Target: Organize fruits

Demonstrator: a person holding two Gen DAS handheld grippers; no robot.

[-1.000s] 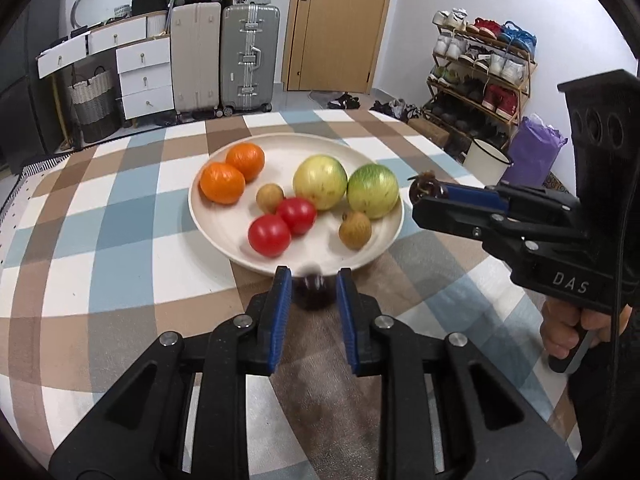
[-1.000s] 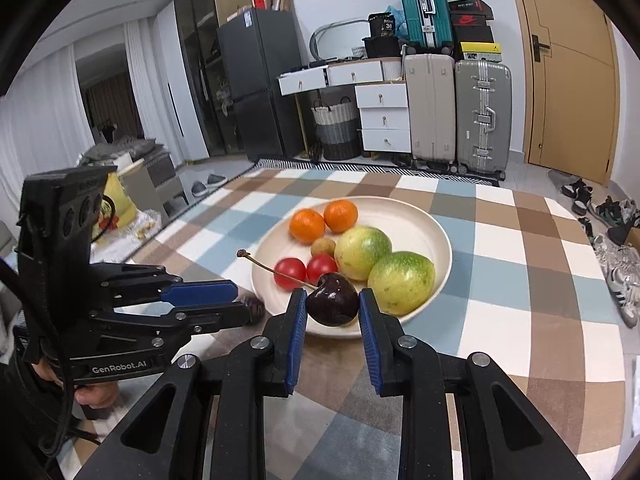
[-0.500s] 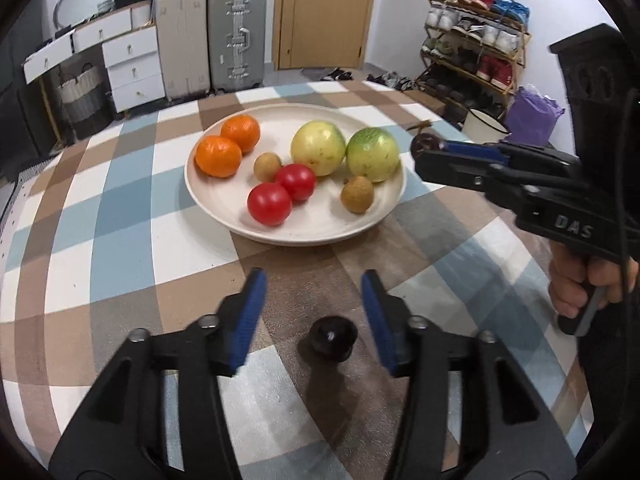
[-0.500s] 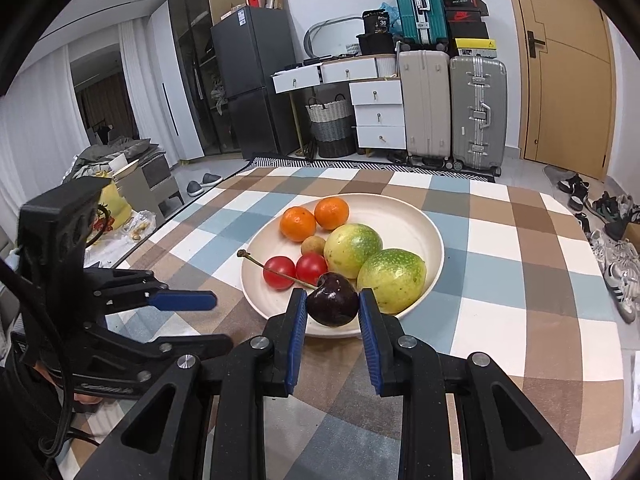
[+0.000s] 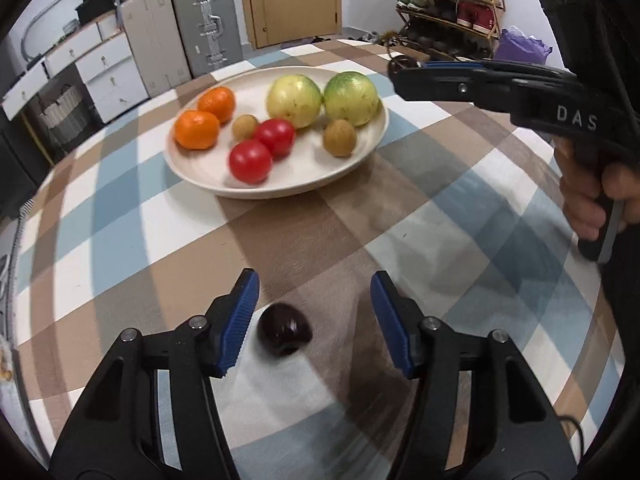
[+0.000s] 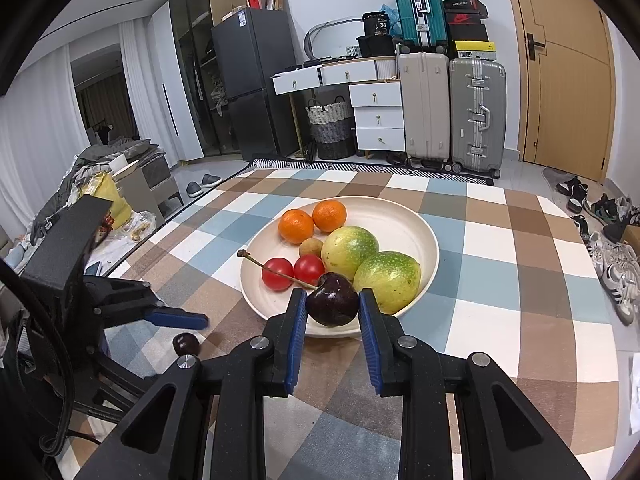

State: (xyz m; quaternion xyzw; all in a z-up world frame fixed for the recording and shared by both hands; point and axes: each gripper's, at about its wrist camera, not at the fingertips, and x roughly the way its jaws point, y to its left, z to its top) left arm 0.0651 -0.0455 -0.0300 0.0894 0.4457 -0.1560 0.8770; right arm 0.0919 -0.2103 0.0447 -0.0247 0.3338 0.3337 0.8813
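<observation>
Fruits: 8 sit on the plate, 1 cherry lies loose between the left gripper's just-opened jaws, another cherry clenched in the right gripper.

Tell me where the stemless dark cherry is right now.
In the left wrist view the stemless dark cherry lies on the checked tablecloth, between the open left tool fingers, untouched.

tablecloth checked in brown, blue, white | plate cream | two oranges orange | two tomatoes red | two round fruits yellow-green | loose cherry dark maroon | held cherry deep purple | gripper pads blue on black
</observation>
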